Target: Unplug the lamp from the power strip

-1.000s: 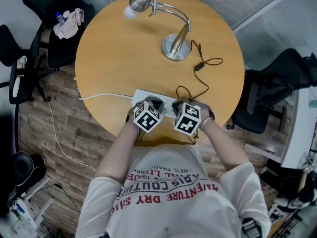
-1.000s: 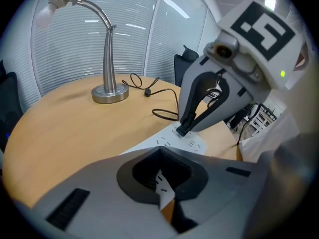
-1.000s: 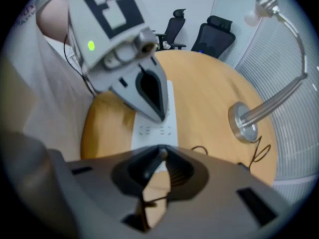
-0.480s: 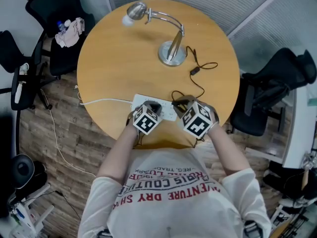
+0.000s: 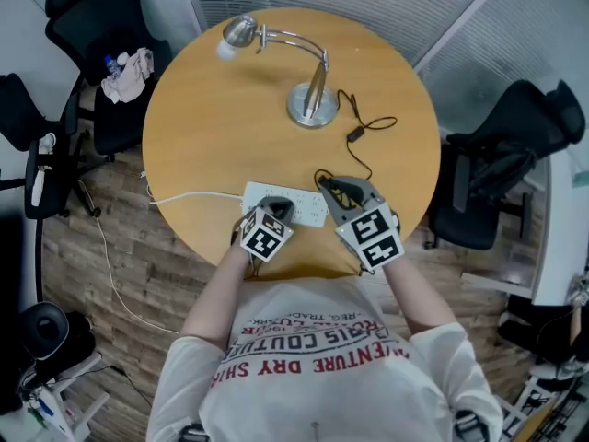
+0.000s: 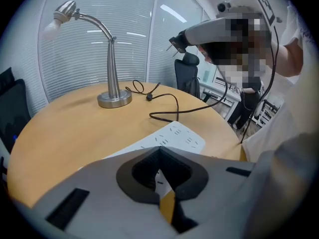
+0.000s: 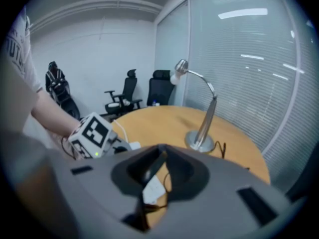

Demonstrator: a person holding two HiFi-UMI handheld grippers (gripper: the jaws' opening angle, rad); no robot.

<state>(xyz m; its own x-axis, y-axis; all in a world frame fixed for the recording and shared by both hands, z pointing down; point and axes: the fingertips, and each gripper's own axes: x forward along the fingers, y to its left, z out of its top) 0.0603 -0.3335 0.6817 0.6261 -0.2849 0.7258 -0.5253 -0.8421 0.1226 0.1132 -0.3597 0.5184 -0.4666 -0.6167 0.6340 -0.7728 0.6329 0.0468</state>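
Two grippers work at the near edge of a round wood table [image 5: 212, 127]. The right gripper [image 5: 339, 190] is clamped on the lamp's black plug [image 6: 175, 40], jaws narrow w/ the plug btwn the pads. The left gripper view shows the plug held up in the air, out of the power strip [image 5: 294, 201] & off to the strip's right.

The black cord [image 6: 160, 118] hangs from the plug down to the tabletop and runs past the strip's far end. It goes through a small inline switch [image 5: 354, 134] & on to the lamp [image 5: 311, 109]. The lamp stands upright at the far side of the table, well apart from the strip, its head bent over to the left.

The left gripper [image 5: 279, 210] sits over the strip's near-left part, pointing down at it. Its jaws are together w/ nothing btwn them; white strip & wood show through the slit. Can't tell if the tips touch the strip.

A white cable [image 5: 189, 194] leaves the strip's left end & goes off the table edge. A black office chair [image 5: 502, 168] stands right of the table.
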